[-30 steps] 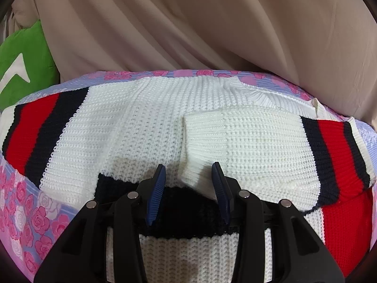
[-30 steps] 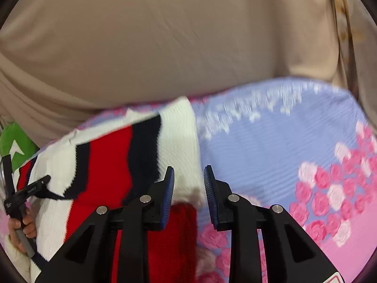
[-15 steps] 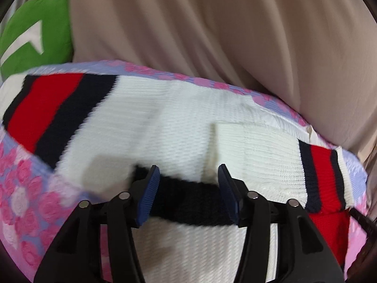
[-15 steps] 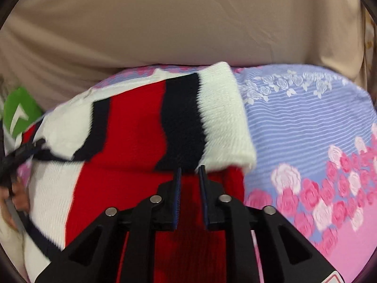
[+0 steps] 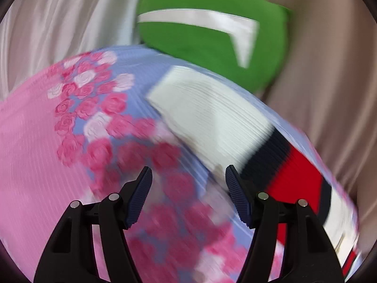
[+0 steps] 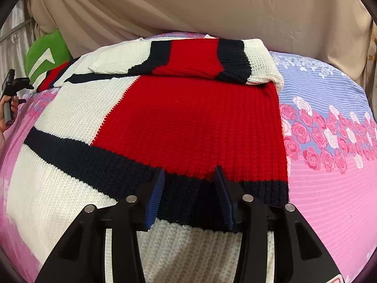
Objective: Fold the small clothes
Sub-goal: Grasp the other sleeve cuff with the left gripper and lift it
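A knit sweater (image 6: 188, 122) in white, red and navy lies flat on the floral bedsheet (image 6: 329, 188). One sleeve (image 6: 195, 59) is folded across its upper part. My right gripper (image 6: 189, 188) hovers over the navy band near the hem. Its jaws are opening and the knit lies under them, unpinched. The left wrist view is blurred by motion. There my left gripper (image 5: 188, 188) is over the sheet (image 5: 47, 153), its jaws opening with nothing between them. The other sleeve (image 5: 212, 118), white-cuffed with navy and red stripes, stretches out just right of it.
A green cushion (image 5: 212, 37) with a white mark sits at the bed's far edge, also the green cushion (image 6: 47, 54) at far left. Beige drapes (image 6: 188, 7) hang behind the bed. A person's hand (image 6: 7, 110) shows at the left edge.
My left gripper swung left off the sweater's body to the sheet beside the outstretched sleeve, rolling and widening. My right gripper drew back from the folded sleeve to the hem and widened.
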Demonstrator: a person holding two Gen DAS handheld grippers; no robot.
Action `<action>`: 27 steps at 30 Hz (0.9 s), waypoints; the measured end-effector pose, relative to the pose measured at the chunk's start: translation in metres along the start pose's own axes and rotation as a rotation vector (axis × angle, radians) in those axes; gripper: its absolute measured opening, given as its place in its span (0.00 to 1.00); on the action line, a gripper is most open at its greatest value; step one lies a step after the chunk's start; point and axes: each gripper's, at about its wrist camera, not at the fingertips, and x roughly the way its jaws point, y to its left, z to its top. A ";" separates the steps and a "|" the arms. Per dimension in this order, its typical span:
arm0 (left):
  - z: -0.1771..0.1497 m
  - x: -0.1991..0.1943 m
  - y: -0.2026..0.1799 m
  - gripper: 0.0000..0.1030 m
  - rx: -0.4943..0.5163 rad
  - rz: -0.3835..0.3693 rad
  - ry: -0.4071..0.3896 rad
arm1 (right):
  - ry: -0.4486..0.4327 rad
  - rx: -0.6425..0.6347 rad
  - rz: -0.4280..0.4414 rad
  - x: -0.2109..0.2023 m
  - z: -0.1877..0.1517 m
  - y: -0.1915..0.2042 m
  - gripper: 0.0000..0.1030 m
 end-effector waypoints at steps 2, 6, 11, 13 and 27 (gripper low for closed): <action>0.008 0.011 0.010 0.61 -0.031 -0.017 0.009 | -0.004 0.020 0.000 0.001 -0.001 -0.002 0.46; 0.014 0.018 0.002 0.48 0.000 -0.027 -0.027 | -0.011 0.030 -0.009 0.001 -0.002 -0.003 0.49; 0.017 0.013 -0.024 0.05 0.043 -0.068 -0.048 | -0.019 0.035 -0.025 0.001 -0.002 -0.002 0.54; 0.016 -0.007 -0.046 0.03 0.104 -0.075 -0.102 | -0.019 0.044 -0.016 0.001 -0.001 -0.004 0.55; -0.199 -0.181 -0.336 0.06 0.749 -0.481 -0.134 | -0.036 0.108 0.075 -0.005 -0.003 -0.015 0.63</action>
